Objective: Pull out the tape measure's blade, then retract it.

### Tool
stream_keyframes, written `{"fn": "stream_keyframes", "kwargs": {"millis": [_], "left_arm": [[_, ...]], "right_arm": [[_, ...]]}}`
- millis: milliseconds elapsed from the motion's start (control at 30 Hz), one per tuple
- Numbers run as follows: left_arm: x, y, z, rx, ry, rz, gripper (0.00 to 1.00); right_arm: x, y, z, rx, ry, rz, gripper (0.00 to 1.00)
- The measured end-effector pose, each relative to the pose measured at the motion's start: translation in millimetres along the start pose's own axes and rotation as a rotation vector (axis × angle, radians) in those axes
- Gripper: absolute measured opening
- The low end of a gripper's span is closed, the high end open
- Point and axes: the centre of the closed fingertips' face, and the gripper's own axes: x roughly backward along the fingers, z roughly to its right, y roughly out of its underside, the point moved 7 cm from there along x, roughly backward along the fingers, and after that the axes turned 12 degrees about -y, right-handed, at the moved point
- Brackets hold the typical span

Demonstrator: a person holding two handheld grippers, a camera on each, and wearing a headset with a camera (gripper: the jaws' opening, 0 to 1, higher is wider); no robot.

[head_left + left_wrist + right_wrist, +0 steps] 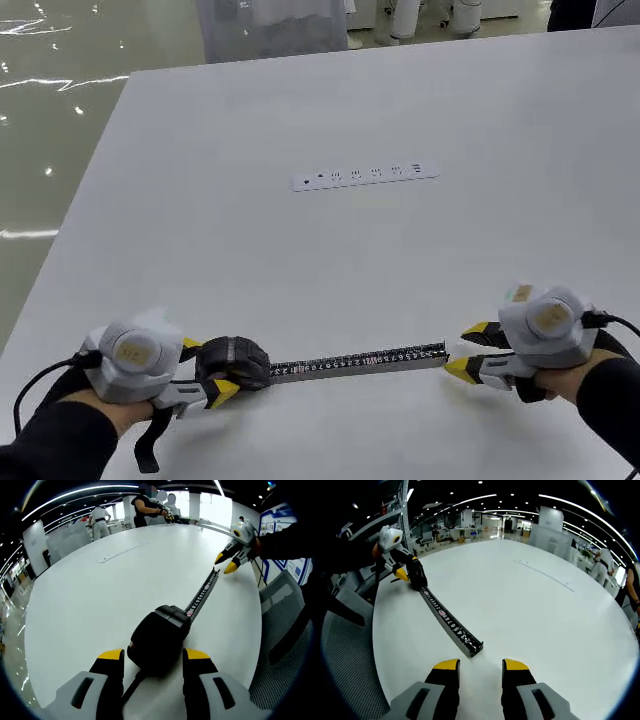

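Tape measure (159,640) between left fingers (111,655), blade tip (476,649) facing right fingers (446,665)

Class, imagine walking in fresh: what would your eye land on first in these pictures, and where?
A black tape measure sits at the near edge of the white table, clasped by the left gripper, its blade drawn out flat to the right. The blade's tip lies just before the open right gripper, not held. Farther back sits a white power strip.

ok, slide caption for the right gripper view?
Right gripper open just short of the blade tip; blade stretches to the case held by the left gripper.
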Motion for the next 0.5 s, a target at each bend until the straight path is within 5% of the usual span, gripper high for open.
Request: {"fn": "stream_keyframes", "kwargs": {"millis": [100,500], "left_arm": [[6.2,-0.9,-3.3,0.107,-0.046,0.062,0.55],[24.0,29.5,-16.7,0.245,-0.097,0.042,0.72]], "right_arm": [[9.2,13.3,-10.2,-0.028,-0.009,0.022,0.31],[60.2,50.6,-23.9,-0.137,0.125,0.106,0.44]]}}
